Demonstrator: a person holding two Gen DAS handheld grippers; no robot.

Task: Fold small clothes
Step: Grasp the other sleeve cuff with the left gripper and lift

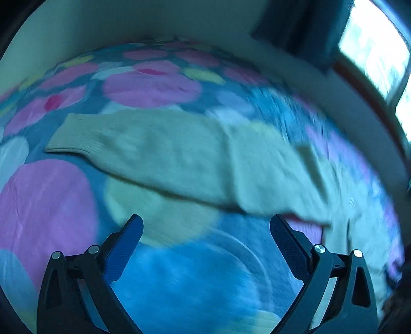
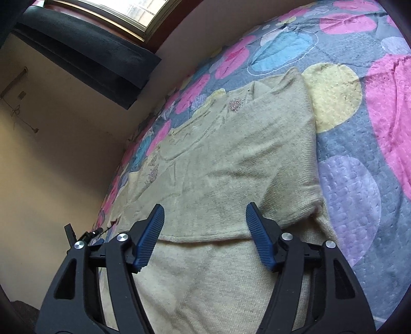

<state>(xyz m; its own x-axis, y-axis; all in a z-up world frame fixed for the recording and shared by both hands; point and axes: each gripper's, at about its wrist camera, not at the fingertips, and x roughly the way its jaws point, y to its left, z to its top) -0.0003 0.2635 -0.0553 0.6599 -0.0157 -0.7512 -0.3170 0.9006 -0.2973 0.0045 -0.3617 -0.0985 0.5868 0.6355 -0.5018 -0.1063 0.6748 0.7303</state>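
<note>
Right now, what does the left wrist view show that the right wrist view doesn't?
Only the left wrist view shows the sweater's long sleeve stretched across the bedspread to its ribbed cuff, with the open left gripper holding nothing. The picture is blurred.

Only the right wrist view shows the sweater's folded body, the sparkly decoration near the neckline, the dark cushion against the wall, and the open right gripper over the knit.

Both show the pale knit sweater, the circle-patterned bedspread and a window.
</note>
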